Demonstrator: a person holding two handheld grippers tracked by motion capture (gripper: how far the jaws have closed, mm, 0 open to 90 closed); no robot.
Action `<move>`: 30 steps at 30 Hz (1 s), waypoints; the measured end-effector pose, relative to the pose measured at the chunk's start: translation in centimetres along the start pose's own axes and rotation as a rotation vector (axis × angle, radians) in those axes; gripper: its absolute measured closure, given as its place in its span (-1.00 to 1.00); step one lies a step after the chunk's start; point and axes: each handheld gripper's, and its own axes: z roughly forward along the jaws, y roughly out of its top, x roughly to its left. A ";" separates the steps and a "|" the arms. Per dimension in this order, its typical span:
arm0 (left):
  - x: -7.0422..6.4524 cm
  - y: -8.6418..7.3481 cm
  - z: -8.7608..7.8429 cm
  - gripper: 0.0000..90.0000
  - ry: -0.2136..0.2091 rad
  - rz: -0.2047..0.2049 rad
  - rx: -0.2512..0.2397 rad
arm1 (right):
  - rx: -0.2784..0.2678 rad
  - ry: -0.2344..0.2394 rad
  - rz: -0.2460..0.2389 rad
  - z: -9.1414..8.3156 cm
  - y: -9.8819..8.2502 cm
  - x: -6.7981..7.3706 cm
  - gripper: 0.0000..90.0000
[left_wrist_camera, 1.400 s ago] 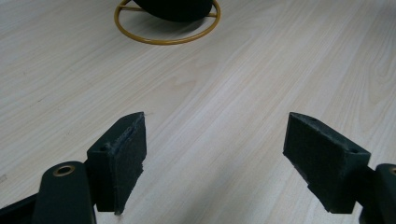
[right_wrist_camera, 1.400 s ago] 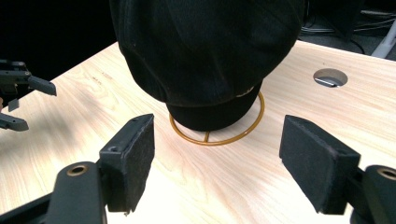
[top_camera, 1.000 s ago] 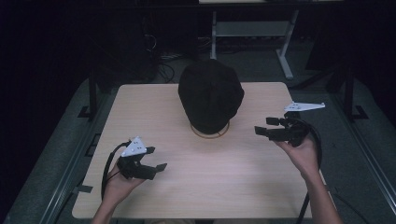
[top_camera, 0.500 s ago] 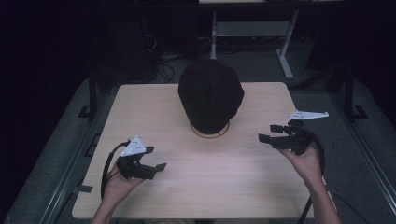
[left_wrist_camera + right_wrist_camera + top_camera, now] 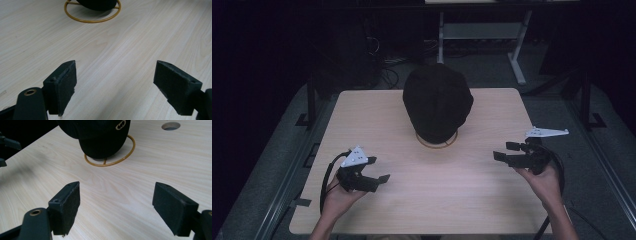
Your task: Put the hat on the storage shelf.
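Observation:
A black cap sits on a stand with a gold ring base at the middle of the light wooden table. The cap bears a small gold emblem and faces my right gripper. The ring base lies ahead of my left gripper. My left gripper is open at the front left, well short of the stand, with nothing between its jaws. At the right edge my right gripper is open and empty, pointing left toward the cap; its jaws stand wide apart.
A round cable hole is cut in the table beyond the cap. Dark floor, a white desk frame and cables lie past the far edge. A metal rail runs along the table's left side.
My right gripper has drawn back toward the front right, away from the cap. The left gripper has stayed in place.

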 end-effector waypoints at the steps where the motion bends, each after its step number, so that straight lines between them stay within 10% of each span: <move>1: 0.0 0.0 0.0 -0.60 -0.001 -0.002 0.000 | 0.002 -0.001 -0.001 -0.1 -0.2 -0.1 -0.52; 30: 0.0 -0.1 0.0 -0.60 -0.001 -0.007 -0.003 | 0.028 -0.027 0.031 -1.6 -6.3 -0.6 -0.53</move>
